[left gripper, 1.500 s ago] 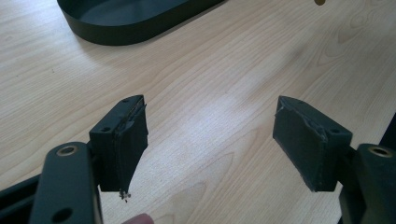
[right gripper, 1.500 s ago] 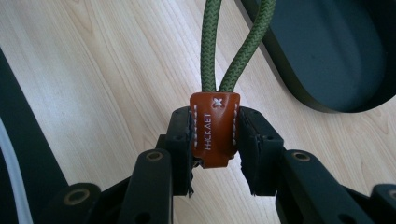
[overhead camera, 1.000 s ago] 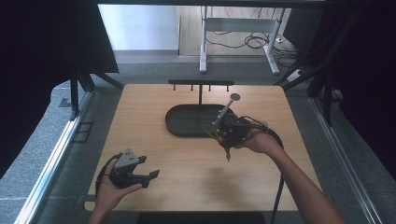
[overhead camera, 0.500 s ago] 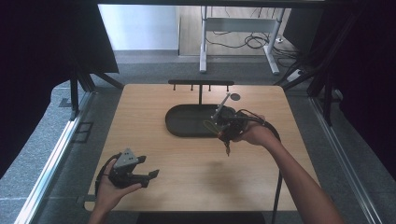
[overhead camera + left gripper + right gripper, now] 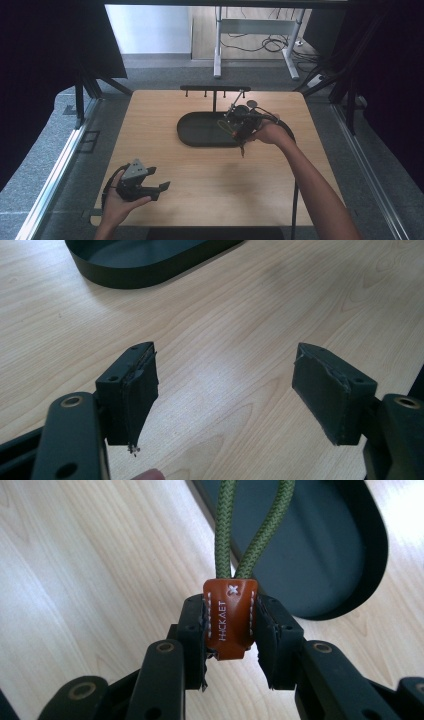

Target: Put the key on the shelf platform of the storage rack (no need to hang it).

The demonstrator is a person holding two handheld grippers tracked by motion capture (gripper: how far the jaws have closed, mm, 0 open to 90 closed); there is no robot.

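Nearest, at the desk's [image 5: 210, 185] front left corner: left claw [image 5: 159, 189] in hand, spread wide with nothing between, bare wood under it in the left gripper view [image 5: 225, 385]; same spot as a second ago

Farther in, right of centre: right claw [image 5: 231, 630] pinching a brown leather tab [image 5: 230, 617], pads pressed to both its sides; two strands of green cord [image 5: 250, 535] running up from the tab, away from the camera; in the high view, held over the right end of the black oval tray [image 5: 200, 131], closer to the rack than a second ago, when over bare wood just past the tray's right end; grip unchanged

Behind the tray, at the far edge: black rack [image 5: 215, 91] with pegs, unmoved
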